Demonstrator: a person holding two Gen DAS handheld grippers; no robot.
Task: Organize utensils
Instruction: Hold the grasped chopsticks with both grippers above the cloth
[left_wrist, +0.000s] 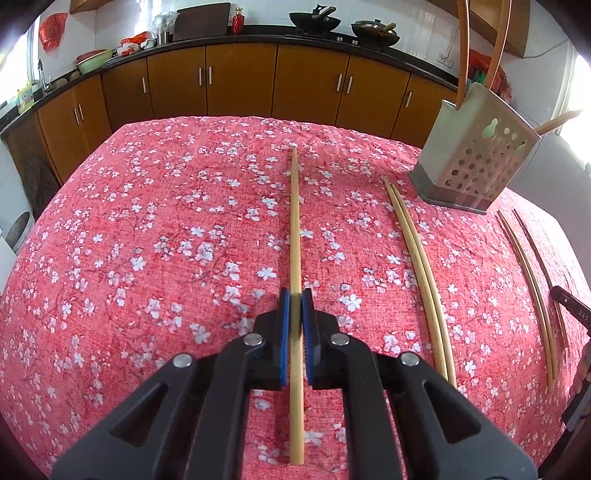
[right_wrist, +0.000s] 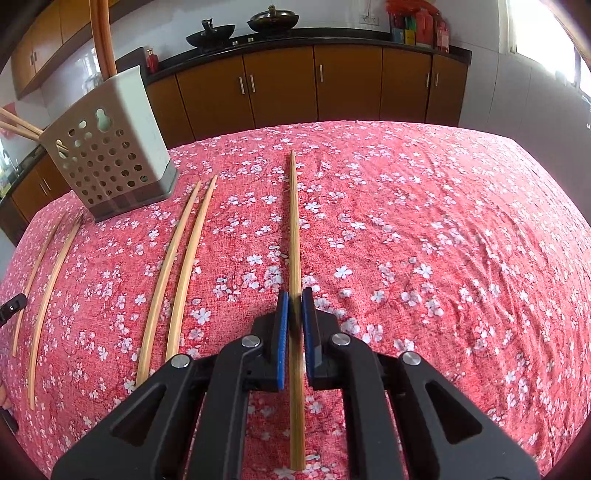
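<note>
In the left wrist view my left gripper is shut on a bamboo chopstick that lies lengthwise on the red floral cloth. Two chopsticks lie to its right, two more farther right. A grey perforated utensil holder stands at the back right with chopsticks in it. In the right wrist view my right gripper is shut on another chopstick lying on the cloth. Two chopsticks and two more lie to its left, beside the holder.
The table is covered with a red flowered cloth. Brown kitchen cabinets with a dark counter and woks run behind it. The other gripper's black edge shows at the right of the left wrist view.
</note>
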